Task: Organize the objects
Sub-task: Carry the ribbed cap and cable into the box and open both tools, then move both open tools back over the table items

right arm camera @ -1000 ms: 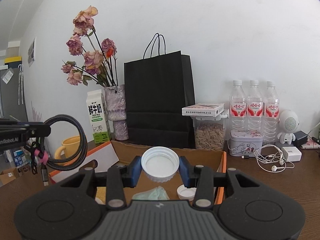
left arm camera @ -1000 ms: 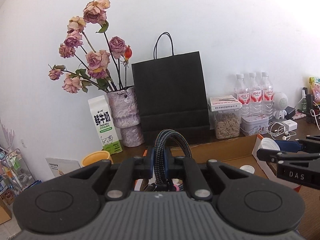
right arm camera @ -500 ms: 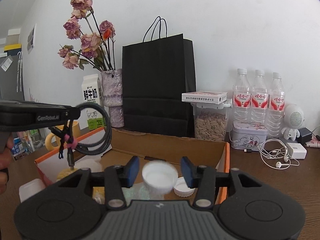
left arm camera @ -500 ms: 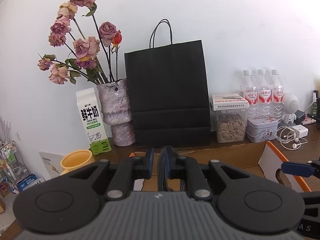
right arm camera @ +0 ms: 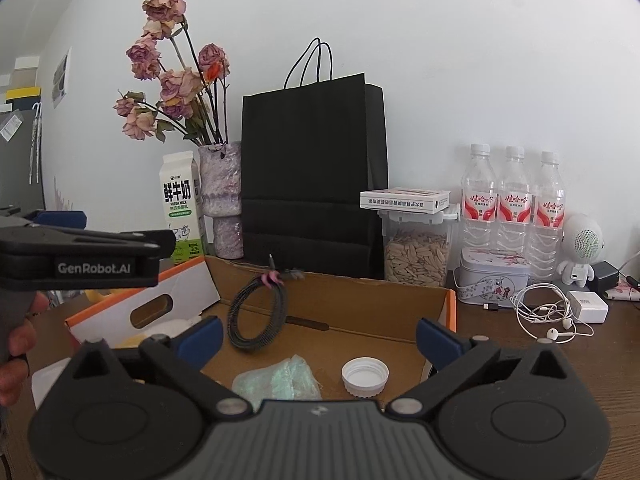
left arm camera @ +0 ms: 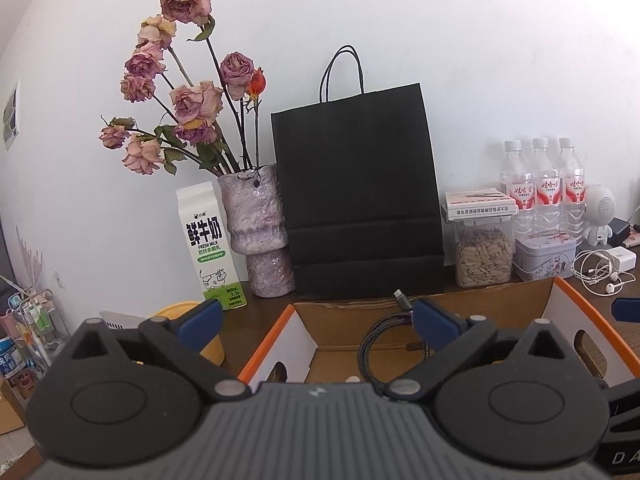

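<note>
An open cardboard box (left arm camera: 558,292) with orange edges lies in front of both grippers. My left gripper (left arm camera: 316,324) hangs over it, jaws opening, nothing pressed between the blue pads. The braided cable coil (left arm camera: 384,344) rests in the box beside its right pad. My right gripper (right arm camera: 319,340) is also over the box (right arm camera: 360,300), jaws opening and empty. In the right wrist view the cable coil (right arm camera: 258,312), a white cap (right arm camera: 365,376) and a pale green packet (right arm camera: 280,382) are inside. One of the left gripper's fingers (right arm camera: 120,240) juts in from the left.
Along the wall stand a vase of dried roses (left arm camera: 256,232), a milk carton (left arm camera: 210,248), a black paper bag (left arm camera: 356,192), a seed jar (left arm camera: 484,252), a tin (left arm camera: 544,256) and three water bottles (left arm camera: 544,184). A yellow cup (left arm camera: 212,346) sits left of the box. Earphones (right arm camera: 548,316) lie to the right.
Both grippers opened. The left one let go of the cable coil, which now lies in the box. The right one released the white cap it held; that cap is out of view.
</note>
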`<state>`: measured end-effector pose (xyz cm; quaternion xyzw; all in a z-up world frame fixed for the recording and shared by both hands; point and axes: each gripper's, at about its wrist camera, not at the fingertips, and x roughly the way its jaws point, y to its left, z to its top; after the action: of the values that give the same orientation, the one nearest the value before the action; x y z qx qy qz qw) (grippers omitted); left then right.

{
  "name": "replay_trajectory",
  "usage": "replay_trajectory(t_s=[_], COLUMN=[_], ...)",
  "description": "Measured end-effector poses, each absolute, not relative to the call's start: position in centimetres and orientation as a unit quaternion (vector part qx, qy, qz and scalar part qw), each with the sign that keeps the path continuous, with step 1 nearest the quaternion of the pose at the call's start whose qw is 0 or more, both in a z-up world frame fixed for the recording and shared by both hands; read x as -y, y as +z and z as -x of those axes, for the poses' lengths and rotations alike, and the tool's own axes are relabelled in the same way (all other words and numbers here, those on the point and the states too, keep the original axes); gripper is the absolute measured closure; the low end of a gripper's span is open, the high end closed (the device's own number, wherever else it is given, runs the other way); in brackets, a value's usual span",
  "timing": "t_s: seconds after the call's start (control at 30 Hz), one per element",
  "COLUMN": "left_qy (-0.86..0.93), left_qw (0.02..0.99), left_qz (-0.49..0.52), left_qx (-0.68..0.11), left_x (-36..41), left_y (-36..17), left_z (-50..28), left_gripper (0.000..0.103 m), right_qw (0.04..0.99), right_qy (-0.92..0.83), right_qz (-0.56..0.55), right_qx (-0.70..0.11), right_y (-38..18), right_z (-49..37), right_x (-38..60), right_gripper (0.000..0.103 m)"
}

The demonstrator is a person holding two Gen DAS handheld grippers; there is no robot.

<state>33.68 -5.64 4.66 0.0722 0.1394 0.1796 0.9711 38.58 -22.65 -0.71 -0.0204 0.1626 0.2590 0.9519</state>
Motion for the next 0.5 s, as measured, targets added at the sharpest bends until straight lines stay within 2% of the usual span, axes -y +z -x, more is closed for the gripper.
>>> replay_trajectory(t_s=[0.5], left_qy=[0.187], left_qw=[0.966], left_qz=[-0.072], left_qx=[-0.164], left_x=[5.1], left_y=[5.0], left_z=[-31.6], left_gripper=[0.0], right_qw=[0.952], right_qy=[0.262], right_qz=[0.027], right_qx=[-0.159], right_y=[-0.5], right_z=[-37.4], right_x=[22.6], right_gripper=[0.0])
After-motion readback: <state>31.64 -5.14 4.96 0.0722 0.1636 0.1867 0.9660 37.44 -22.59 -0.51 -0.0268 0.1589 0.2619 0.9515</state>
